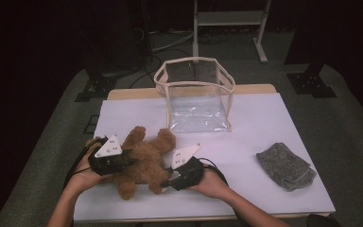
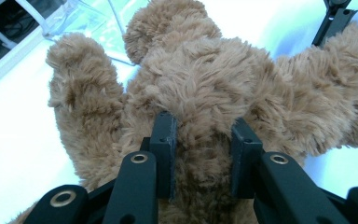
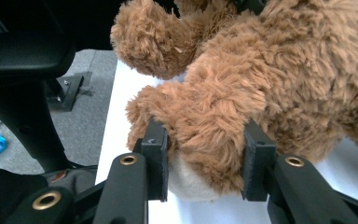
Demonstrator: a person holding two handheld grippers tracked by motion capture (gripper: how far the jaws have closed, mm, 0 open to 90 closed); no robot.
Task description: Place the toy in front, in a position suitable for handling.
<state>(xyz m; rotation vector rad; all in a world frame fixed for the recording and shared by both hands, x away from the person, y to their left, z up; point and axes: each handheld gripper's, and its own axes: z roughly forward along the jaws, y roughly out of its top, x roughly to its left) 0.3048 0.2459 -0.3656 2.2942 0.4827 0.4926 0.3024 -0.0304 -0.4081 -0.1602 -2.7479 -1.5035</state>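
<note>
A brown teddy bear (image 1: pixel 144 161) lies on the white table (image 1: pixel 264 127) near its front left. From the left, my left gripper (image 1: pixel 127 161) is shut on the bear's furry body (image 2: pixel 205 107), with both pads sunk into the fur. My right gripper (image 1: pixel 166 183) comes in from the right and is shut on one of the bear's legs (image 3: pixel 209 126); the pale sole sits between the pads. In the right gripper view the bear's other limb (image 3: pixel 149 37) lies beyond.
A clear plastic bag (image 1: pixel 196 92) with a cream rim stands open at the table's back middle. A grey folded cloth (image 1: pixel 286 165) lies at the right. A white stand (image 1: pixel 229 21) and dark floor bases sit beyond the table.
</note>
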